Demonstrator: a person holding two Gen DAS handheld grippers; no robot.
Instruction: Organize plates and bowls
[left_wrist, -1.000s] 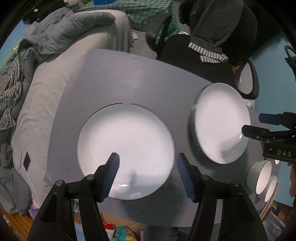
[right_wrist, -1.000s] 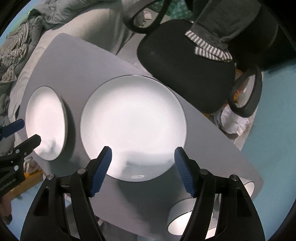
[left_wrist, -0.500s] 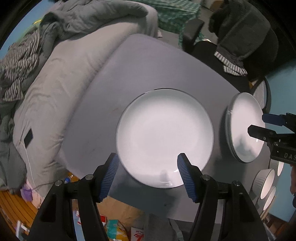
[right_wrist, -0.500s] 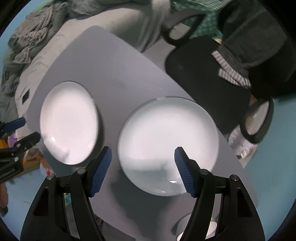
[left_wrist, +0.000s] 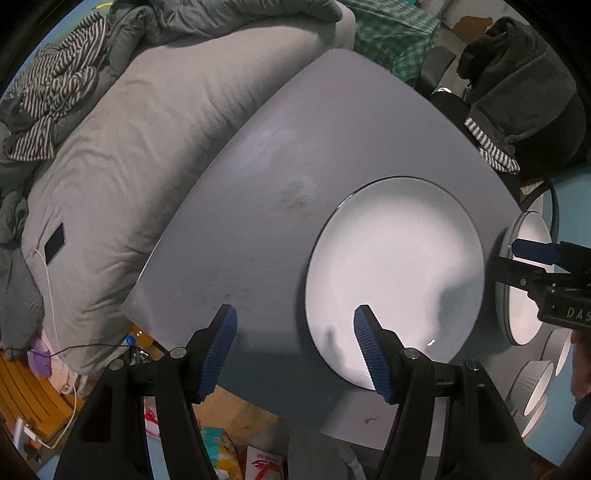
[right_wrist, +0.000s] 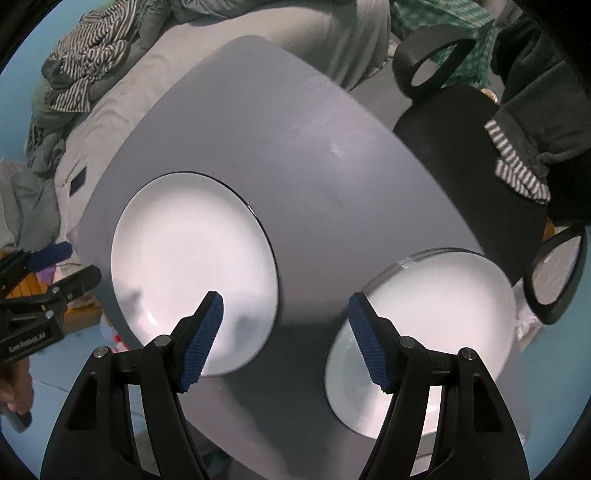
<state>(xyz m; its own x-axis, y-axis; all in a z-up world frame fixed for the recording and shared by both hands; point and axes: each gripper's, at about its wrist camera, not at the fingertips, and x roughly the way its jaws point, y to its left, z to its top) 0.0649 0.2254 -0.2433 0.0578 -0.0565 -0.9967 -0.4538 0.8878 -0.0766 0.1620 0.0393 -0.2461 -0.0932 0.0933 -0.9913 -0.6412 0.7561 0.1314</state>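
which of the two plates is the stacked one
The plate on the right in the right wrist view, nearest the black chair: a second rim shows under its edge. The plate on the left lies single on the grey table.

Bedroom — rumpled bed (left_wrist: 122, 147) (clothes (left_wrist: 55, 85) heaped)

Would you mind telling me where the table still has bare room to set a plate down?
The table is bare from the left plate toward the bed and chair. It is crowded beyond the right plate, by the bowls.
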